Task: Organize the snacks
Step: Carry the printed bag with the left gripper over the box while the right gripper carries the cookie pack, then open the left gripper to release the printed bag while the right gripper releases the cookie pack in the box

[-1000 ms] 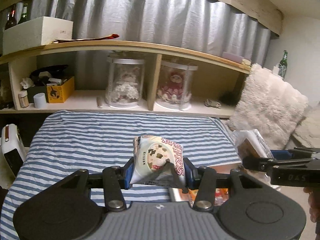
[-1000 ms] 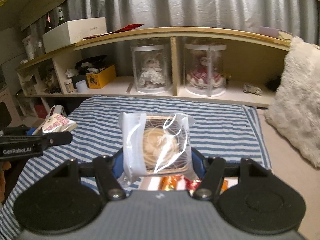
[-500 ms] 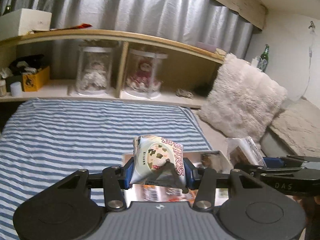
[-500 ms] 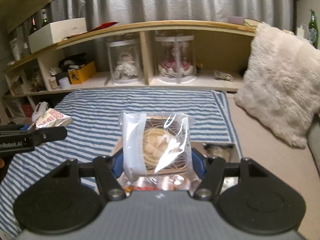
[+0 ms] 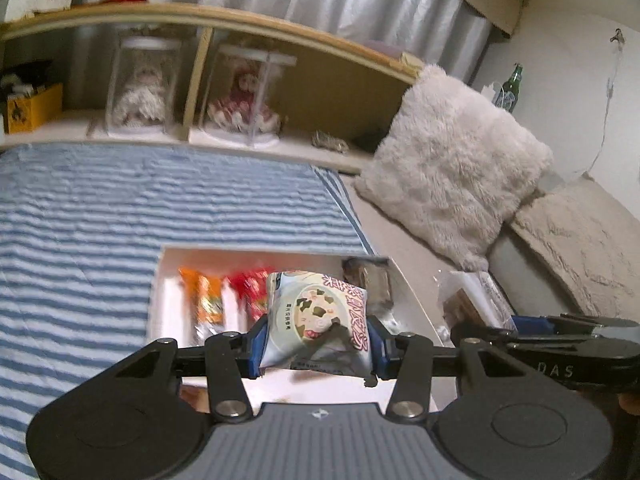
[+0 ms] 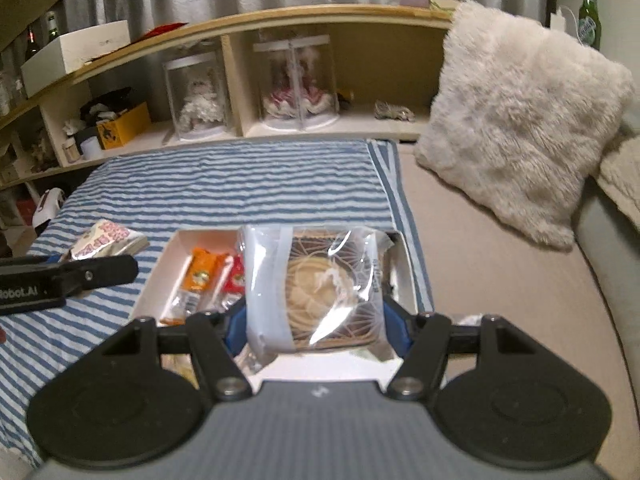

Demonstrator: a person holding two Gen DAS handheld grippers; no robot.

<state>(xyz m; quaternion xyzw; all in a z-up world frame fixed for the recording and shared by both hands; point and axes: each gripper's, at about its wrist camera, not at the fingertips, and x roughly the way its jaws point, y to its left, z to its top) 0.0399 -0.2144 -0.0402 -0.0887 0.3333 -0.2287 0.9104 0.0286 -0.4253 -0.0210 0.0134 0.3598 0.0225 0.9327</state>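
In the left wrist view, the striped blanket (image 5: 120,216) filled the left half of the frame, with the wooden shelf (image 5: 208,20) arcing across the top. At lower centre the left claw (image 5: 316,340) was pinching a seaweed snack packet (image 5: 316,320) between its blue pads, the packet upright, its printed face toward the camera and its long axis roughly vertical. Behind it lay the white box (image 5: 168,276) on the blanket's right edge, holding an orange packet (image 5: 204,300) and a red packet (image 5: 250,292) with their long axes running away from the camera. A fluffy cushion (image 5: 452,184) stood at the right.

In the right wrist view, the left claw entered at the left edge with its packet (image 6: 108,238) pointing toward the frame's right. The white box (image 6: 160,280) sat left of centre. At centre the right claw (image 6: 316,320) was pinching a clear-wrapped pastry (image 6: 316,292), held upright over the box, its transparent face toward the camera and its long axis vertical. The cushion (image 6: 520,120) filled the upper right.
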